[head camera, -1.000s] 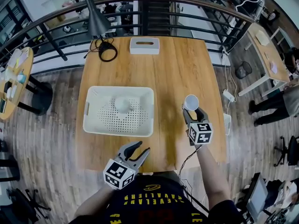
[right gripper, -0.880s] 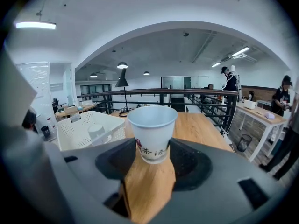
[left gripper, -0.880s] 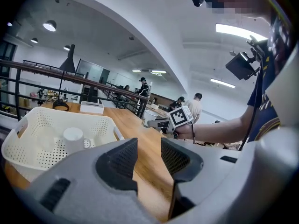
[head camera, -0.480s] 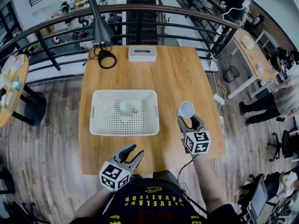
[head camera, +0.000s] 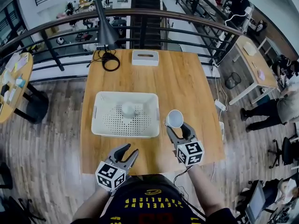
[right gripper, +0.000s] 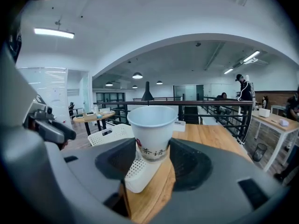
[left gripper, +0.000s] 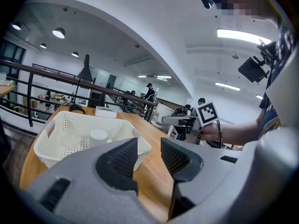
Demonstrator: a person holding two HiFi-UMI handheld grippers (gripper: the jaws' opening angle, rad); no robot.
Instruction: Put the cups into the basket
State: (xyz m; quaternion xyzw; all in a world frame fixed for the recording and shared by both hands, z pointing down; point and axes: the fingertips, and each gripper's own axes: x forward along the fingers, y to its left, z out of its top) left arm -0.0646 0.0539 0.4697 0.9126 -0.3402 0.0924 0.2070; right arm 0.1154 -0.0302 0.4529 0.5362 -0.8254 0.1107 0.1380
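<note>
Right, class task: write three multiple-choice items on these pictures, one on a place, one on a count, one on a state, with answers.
1. Where is the printed paper cup? A in the basket; B held by the right hand-held gripper; C on the floor.
2. How many cups are inside the basket? A none; B one; C three.
3. The left hand-held gripper is: A open and empty; B shut on a cup; C shut on the basket.
Answers: B, the jaws clamp its sides; B, a single white cup sits there; A, only table shows between its jaws.
</note>
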